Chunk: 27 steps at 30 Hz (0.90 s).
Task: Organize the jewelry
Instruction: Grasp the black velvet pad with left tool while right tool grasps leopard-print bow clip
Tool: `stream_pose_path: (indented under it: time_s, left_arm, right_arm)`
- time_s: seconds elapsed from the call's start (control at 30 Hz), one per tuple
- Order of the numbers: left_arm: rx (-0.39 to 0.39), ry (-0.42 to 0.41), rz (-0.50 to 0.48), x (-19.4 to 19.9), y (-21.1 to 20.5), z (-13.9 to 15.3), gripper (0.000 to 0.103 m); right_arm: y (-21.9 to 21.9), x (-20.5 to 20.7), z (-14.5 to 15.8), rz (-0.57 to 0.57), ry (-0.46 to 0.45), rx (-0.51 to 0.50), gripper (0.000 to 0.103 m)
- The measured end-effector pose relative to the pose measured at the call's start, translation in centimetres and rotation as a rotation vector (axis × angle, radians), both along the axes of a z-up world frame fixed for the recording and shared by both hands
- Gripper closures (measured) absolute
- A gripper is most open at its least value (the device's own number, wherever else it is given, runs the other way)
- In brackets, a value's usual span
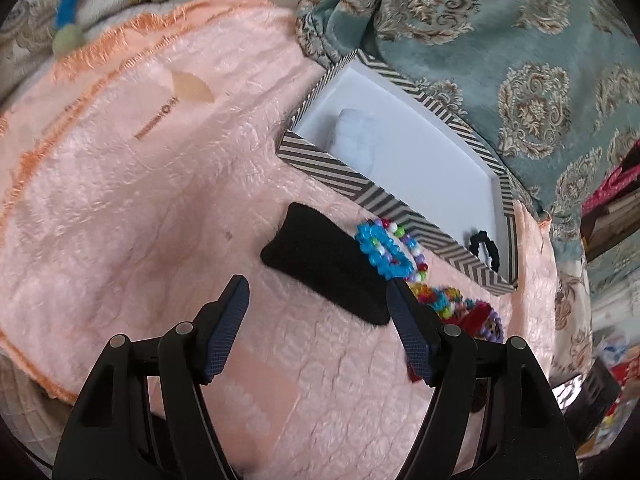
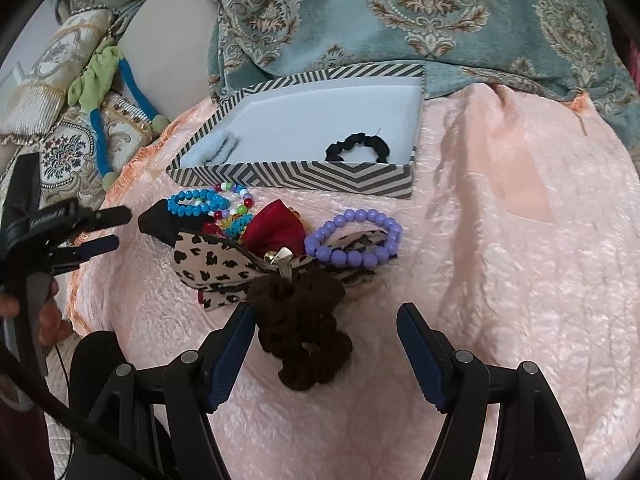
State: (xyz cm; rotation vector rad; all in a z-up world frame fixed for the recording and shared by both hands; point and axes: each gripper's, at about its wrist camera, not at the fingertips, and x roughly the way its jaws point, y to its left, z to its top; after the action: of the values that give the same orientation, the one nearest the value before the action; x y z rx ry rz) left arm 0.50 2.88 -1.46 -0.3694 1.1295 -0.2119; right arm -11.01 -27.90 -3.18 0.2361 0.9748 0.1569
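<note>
A striped black-and-white box (image 1: 320,162) (image 2: 296,174) lies open on a pink blanket; inside are a black scrunchie (image 2: 356,146) (image 1: 482,240) and a pale blue item (image 2: 214,148) (image 1: 358,130). In front of it lies a pile: blue bead bracelet (image 1: 380,250) (image 2: 196,202), black fabric piece (image 1: 324,266), red bow (image 2: 276,230), leopard bow (image 2: 212,264), purple bead bracelet (image 2: 352,238), brown scrunchie (image 2: 306,332). My left gripper (image 1: 318,296) (image 2: 108,228) is open beside the black piece. My right gripper (image 2: 326,314) is open over the brown scrunchie.
A teal patterned blanket (image 1: 500,40) (image 2: 400,12) lies behind the box. A cushion with blue cord and green pompoms (image 2: 100,120) (image 1: 72,8) sits at the left. The pink blanket (image 1: 140,200) (image 2: 520,240) spreads wide on both sides.
</note>
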Motion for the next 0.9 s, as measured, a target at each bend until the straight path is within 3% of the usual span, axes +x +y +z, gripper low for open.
stream_pose_path:
  time_s: [0.13,0.17,0.23,0.3,0.33,0.37,0.43,0.53,0.9]
  left_arm:
    - [-0.015,0.042,-0.020,2.0,-0.3,-1.6,0.031]
    - [-0.014,0.064,-0.032,2.6,-0.5,-2.2,0.031]
    - [-0.008,0.091,-0.041,3.1,-0.6,-3.1,0.031]
    - [-0.003,0.074,-0.046,3.1,-0.8,-3.4,0.032]
    - [0.006,0.052,-0.056,2.9,-1.0,-3.3,0.041]
    - [0.013,0.048,-0.068,2.8,-1.1,-3.3,0.061]
    - [0.003,0.060,-0.081,2.7,-1.1,-3.4,0.080]
    - [-0.001,0.037,-0.090,1.9,-1.2,-2.5,0.090]
    - [0.012,-0.107,-0.111,-1.8,0.3,4.0,0.092]
  right_arm:
    - [0.3,0.8,-0.6,0.024,-0.025,0.008,0.037]
    - [0.5,0.9,-0.6,0.029,-0.035,0.002,0.050]
    - [0.8,1.3,-1.0,0.050,-0.027,0.001,0.066]
    - [1.2,1.4,-1.1,0.068,-0.024,-0.007,0.074]
    - [1.5,1.4,-1.2,0.081,-0.026,-0.017,0.077]
    - [1.8,1.2,-1.1,0.095,-0.032,-0.033,0.080]
    - [1.7,1.0,-0.8,0.101,-0.032,-0.020,0.085]
    - [1.2,0.3,0.0,0.101,-0.036,0.022,0.087]
    - [1.0,-3.0,4.0,0.131,-0.100,0.112,0.088]
